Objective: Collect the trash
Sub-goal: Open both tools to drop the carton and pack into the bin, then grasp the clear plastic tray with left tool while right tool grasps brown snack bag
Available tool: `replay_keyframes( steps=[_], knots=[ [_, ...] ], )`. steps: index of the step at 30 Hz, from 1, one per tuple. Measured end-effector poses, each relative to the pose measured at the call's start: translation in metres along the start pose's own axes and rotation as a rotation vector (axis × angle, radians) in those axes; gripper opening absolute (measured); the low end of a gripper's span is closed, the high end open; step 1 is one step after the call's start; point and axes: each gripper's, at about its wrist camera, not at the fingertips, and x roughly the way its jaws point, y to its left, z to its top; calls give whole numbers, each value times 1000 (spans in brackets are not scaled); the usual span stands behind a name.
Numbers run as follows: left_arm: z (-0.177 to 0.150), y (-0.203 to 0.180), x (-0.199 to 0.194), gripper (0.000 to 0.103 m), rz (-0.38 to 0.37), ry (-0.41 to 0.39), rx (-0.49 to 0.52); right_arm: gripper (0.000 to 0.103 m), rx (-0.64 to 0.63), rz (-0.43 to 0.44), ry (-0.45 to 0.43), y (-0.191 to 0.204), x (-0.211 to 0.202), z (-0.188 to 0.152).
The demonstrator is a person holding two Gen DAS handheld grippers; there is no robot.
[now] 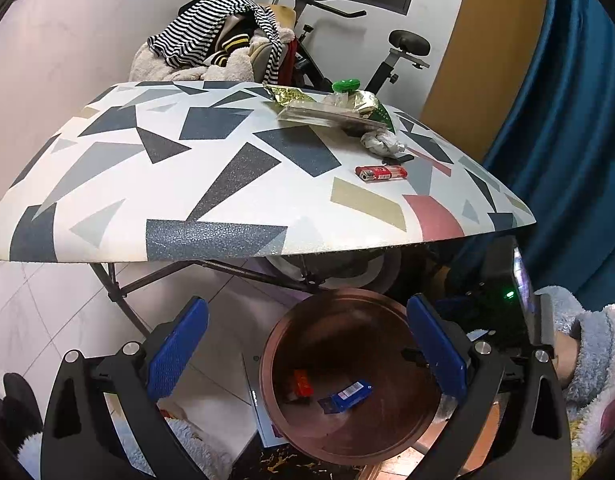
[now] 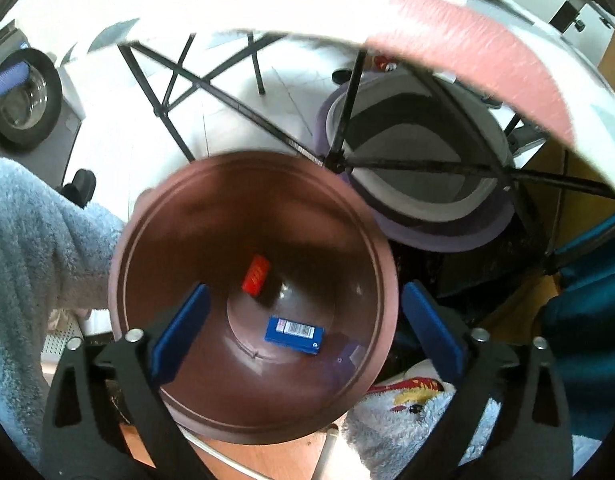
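A copper-brown round bin (image 1: 291, 332) (image 2: 155, 220) stands on the floor below the table edge. Inside it lie a blue box (image 1: 349, 394) (image 2: 294, 334) and a red packet (image 1: 301, 382) (image 2: 256, 275). My right gripper (image 2: 307, 328) hangs open right above the bin's mouth, nothing between its blue pads. My left gripper (image 1: 307, 352) is open too, over the bin's left rim, empty. On the patterned table (image 1: 211, 184) remain a red lighter (image 1: 381, 173), a crumpled tissue (image 1: 381, 142) and a heap of gold and clear wrappers (image 1: 331, 110).
Black folding table legs (image 2: 227, 96) cross above the bin. A purple-rimmed basin (image 2: 427, 184) sits behind it. Clothes pile on a chair (image 1: 219, 44) beyond the table, beside an exercise bike (image 1: 391, 56). Blue curtain (image 1: 567, 128) at right. A fluffy sleeve (image 2: 31, 240) is at left.
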Motion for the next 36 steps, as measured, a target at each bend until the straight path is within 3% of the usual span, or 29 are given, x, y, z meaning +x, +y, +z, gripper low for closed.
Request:
replay_keyframes(
  steps=[12,28,30,36],
  knots=[
    [1,-1,-3,97,17,-13,2,97,48,-8,-150,-10,-40,6],
    [6,-3,-5,97,69,-24,-5,97,107,10,-248,-27,-66,7],
    [9,-3,-8,97,65,-38,-5,97,117,36,-258,-30,-70,9],
    [37,-11,-25,97,56,-133,44,97,119,-22,-334,-40,-96,23]
  ],
)
